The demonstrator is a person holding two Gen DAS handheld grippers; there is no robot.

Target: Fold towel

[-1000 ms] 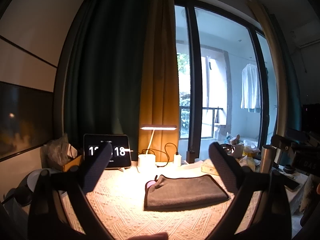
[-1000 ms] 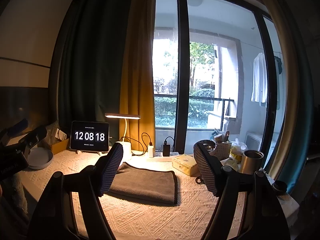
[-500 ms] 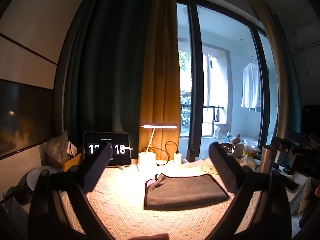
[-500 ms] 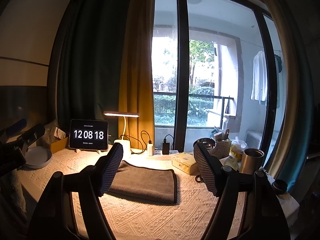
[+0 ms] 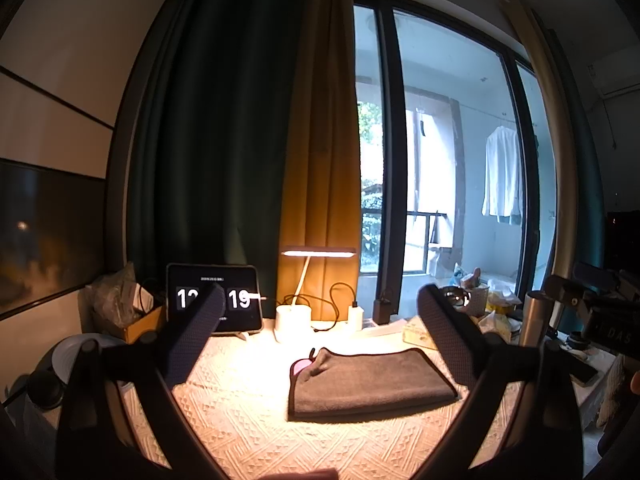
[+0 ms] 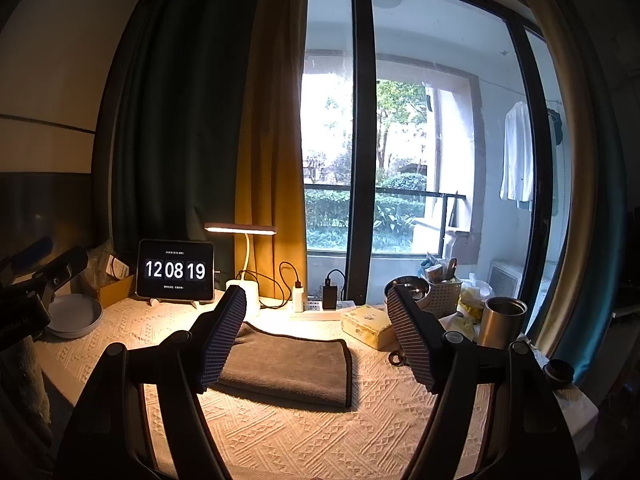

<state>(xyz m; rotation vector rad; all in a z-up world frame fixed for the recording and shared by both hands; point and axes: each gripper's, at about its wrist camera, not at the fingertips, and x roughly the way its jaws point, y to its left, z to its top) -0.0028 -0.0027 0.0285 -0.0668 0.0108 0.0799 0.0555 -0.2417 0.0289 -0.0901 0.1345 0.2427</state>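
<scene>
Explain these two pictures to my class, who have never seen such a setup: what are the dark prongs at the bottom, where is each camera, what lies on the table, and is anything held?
No robot here: a person holds a two-finger gripper in each hand, each carrying a fisheye camera looking forward along its fingers. The dark prongs are those fingers. One picture comes from the left gripper, the other from the right gripper. Both are open and hold nothing. On the patterned tablecloth lies a folded grey towel. Behind it stand a tablet clock reading 12 08 19, a lit desk lamp, a power strip, a tissue box and a steel cup.
</scene>
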